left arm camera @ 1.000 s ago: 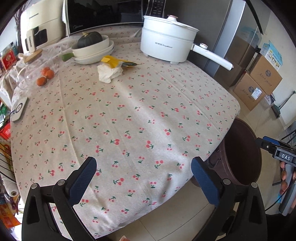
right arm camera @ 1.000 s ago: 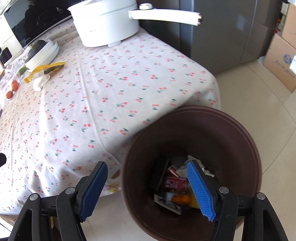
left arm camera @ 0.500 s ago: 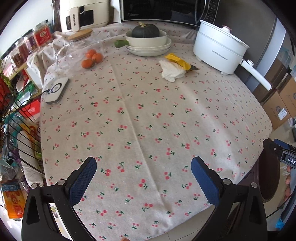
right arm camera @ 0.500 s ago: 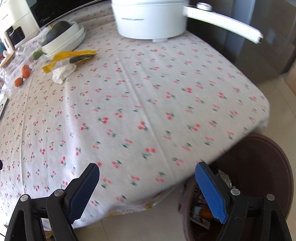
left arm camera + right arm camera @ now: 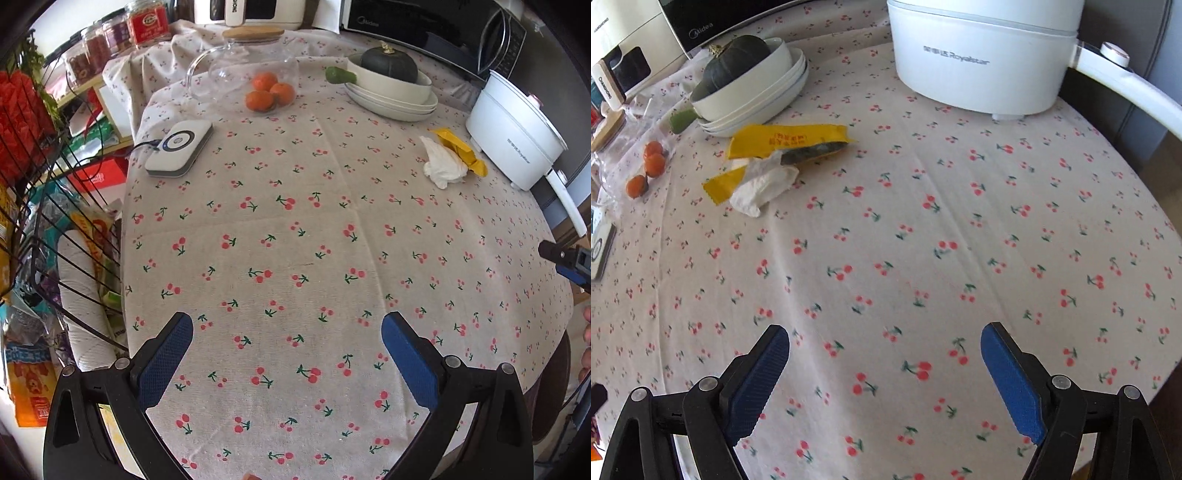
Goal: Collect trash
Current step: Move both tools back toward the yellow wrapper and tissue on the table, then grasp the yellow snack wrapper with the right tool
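Both grippers hang above the table with the cherry tablecloth (image 5: 923,229), and both are empty. The left gripper (image 5: 286,354) has its blue fingers wide apart, and the right gripper (image 5: 884,363) has its fingers wide apart too. The trash lies on the far part of the cloth: a crumpled white tissue (image 5: 764,188) touching a yellow wrapper (image 5: 783,142) (a dark piece shows at the wrapper's torn side). It lies between the stack of white dishes (image 5: 753,96) and the white electric pot (image 5: 986,55), well apart from both grippers.
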Motion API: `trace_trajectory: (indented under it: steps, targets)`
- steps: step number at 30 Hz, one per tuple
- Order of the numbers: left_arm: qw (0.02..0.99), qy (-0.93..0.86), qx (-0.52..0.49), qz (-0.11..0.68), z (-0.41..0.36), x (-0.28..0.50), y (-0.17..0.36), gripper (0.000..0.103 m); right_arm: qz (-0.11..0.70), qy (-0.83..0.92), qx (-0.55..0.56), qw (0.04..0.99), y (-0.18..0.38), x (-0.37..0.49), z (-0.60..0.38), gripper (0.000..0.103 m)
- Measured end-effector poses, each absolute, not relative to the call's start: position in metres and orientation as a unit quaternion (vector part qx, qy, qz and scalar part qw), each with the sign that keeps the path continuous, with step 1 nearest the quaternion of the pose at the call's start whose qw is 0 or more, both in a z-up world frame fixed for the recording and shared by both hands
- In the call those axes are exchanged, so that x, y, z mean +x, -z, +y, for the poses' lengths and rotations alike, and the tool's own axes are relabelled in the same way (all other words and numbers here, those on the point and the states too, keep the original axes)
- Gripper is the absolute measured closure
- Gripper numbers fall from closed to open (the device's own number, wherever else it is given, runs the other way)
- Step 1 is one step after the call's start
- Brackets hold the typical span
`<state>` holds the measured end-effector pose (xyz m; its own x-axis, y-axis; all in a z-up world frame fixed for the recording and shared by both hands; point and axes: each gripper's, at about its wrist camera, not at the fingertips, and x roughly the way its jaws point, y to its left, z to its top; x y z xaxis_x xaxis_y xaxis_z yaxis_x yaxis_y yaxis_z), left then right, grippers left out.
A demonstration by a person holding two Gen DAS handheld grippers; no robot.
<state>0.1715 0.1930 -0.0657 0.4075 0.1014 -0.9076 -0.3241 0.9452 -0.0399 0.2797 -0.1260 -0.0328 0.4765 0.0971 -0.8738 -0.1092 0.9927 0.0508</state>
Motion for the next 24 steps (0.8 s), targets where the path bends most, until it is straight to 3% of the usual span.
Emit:
trace_trajectory:
  steps: [14,24]
  targets:
    - [0.816,-0.163,-0.078,0.549,0.209,0.198,0.085,0.000,0.527,-0.080,0.074,0.843,0.022,0.409,-0.063,0.015]
    - [0.808,-0.177,-0.108,0.552,0.226,0.196,0.087,0.000,0.565,-0.026,0.078,0.821,0.066,0.476,-0.042,0.015]
